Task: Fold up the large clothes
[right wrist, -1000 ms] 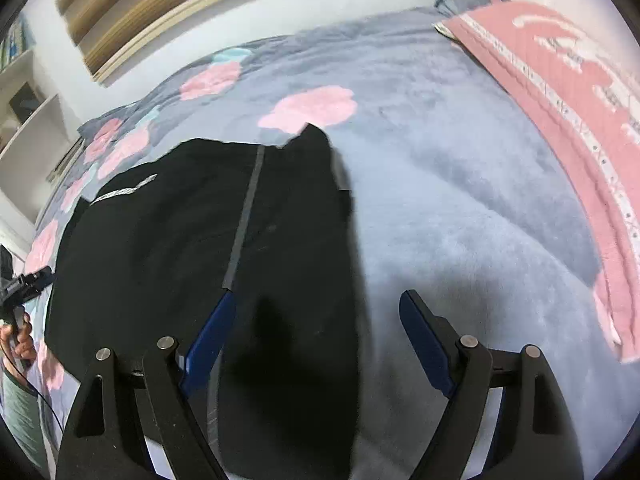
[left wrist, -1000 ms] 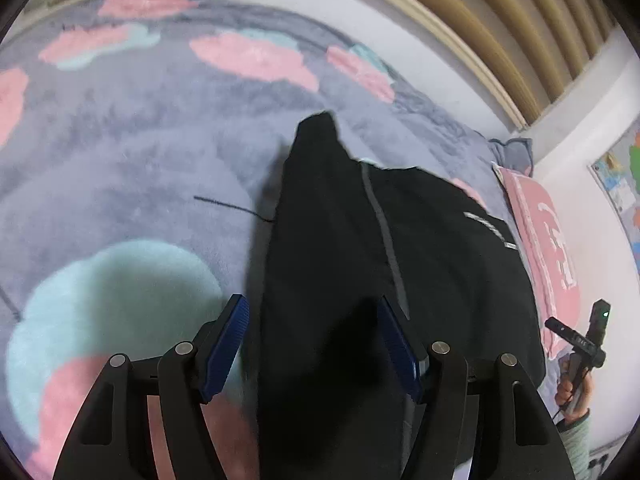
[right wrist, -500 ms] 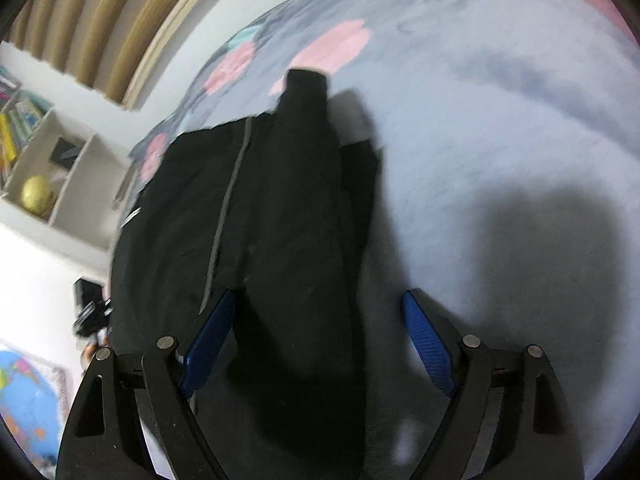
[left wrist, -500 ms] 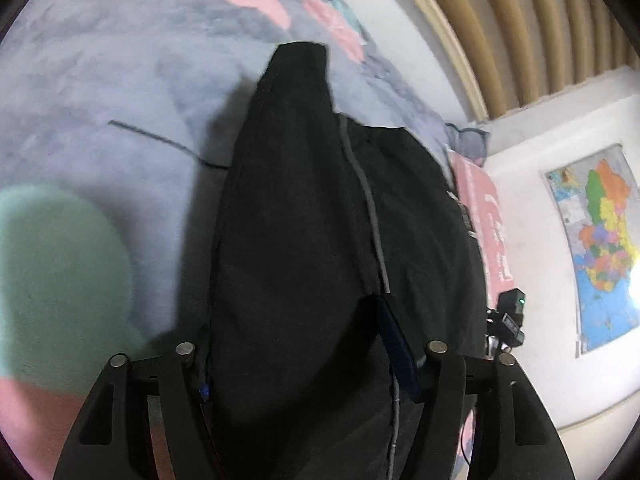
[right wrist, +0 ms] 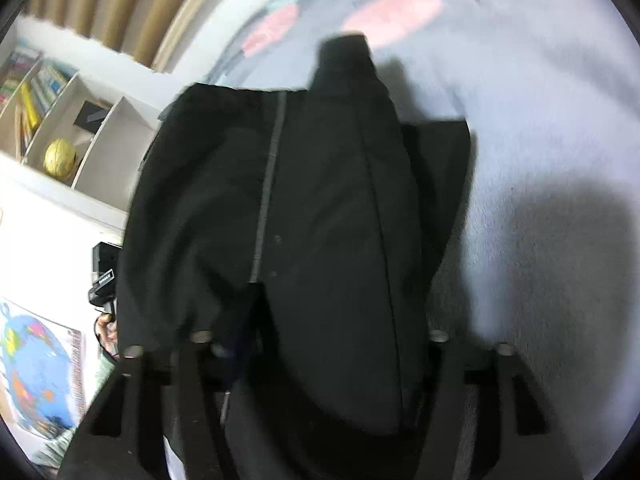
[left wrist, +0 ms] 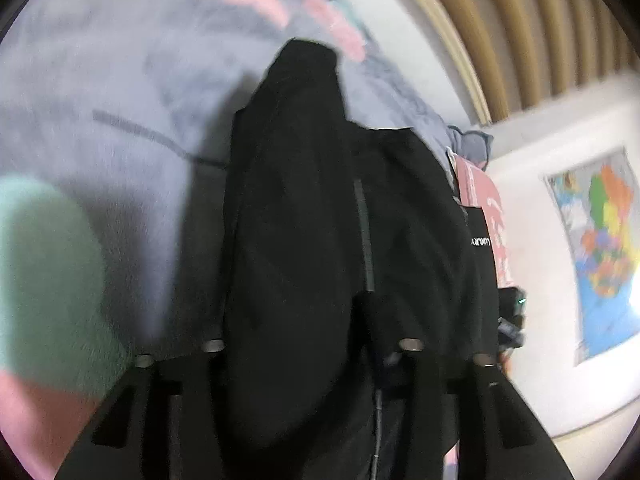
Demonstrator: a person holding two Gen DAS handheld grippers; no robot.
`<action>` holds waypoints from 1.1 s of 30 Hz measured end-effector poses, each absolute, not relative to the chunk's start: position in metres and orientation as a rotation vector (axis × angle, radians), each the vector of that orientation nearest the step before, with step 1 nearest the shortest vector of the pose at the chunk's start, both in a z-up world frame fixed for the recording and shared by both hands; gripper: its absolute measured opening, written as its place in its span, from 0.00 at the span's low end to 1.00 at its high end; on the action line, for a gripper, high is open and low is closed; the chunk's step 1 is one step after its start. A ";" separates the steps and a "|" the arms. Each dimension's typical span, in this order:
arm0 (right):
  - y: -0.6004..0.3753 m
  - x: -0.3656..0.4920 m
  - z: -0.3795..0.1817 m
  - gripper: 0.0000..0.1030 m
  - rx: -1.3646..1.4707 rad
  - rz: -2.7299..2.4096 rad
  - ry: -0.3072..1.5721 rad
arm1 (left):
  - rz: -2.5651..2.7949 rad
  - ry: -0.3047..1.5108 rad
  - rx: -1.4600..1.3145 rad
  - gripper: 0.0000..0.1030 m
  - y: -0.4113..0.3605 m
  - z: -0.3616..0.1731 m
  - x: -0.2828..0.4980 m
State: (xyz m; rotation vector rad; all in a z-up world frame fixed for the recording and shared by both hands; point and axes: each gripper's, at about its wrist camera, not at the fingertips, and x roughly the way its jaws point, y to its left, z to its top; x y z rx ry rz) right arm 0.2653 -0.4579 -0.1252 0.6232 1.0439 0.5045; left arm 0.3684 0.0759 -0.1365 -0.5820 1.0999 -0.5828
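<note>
A large black garment with a grey zip line hangs lifted over the grey bed cover. It fills the middle of the left wrist view and drapes between the fingers of my left gripper, hiding the pads. In the right wrist view the same garment hangs between the fingers of my right gripper. Both grippers' jaws stand wide apart with cloth bulging between them. The cloth hides whether the pads pinch it.
The bed cover has pink and teal cloud shapes. A pink pillow lies at the bed's far side. A world map hangs on the wall. White shelves with books and a yellow ball stand left in the right wrist view.
Both grippers have risen and tilted, and the black garment has come up with them. It now covers the blue pads that showed a second ago.
</note>
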 end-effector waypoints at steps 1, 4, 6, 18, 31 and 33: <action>-0.455 0.259 -0.117 0.44 0.604 0.494 1.028 | -0.585 1.066 -0.566 0.33 0.074 -0.127 0.361; -0.448 0.243 -0.092 0.36 0.582 0.485 0.972 | -0.623 0.977 -0.568 0.29 0.069 -0.098 0.339; -0.440 0.230 -0.073 0.34 0.567 0.502 0.925 | -0.660 0.925 -0.563 0.28 0.065 -0.075 0.321; -0.404 0.166 0.002 0.33 0.432 0.511 0.857 | -0.721 0.834 -0.521 0.27 0.090 0.016 0.192; -0.395 0.124 -0.070 0.35 0.442 0.389 1.019 | -0.595 0.970 -0.574 0.28 0.119 -0.084 0.138; -0.411 0.122 -0.084 0.37 0.520 0.376 1.008 | -0.604 0.980 -0.702 0.29 0.136 -0.106 0.140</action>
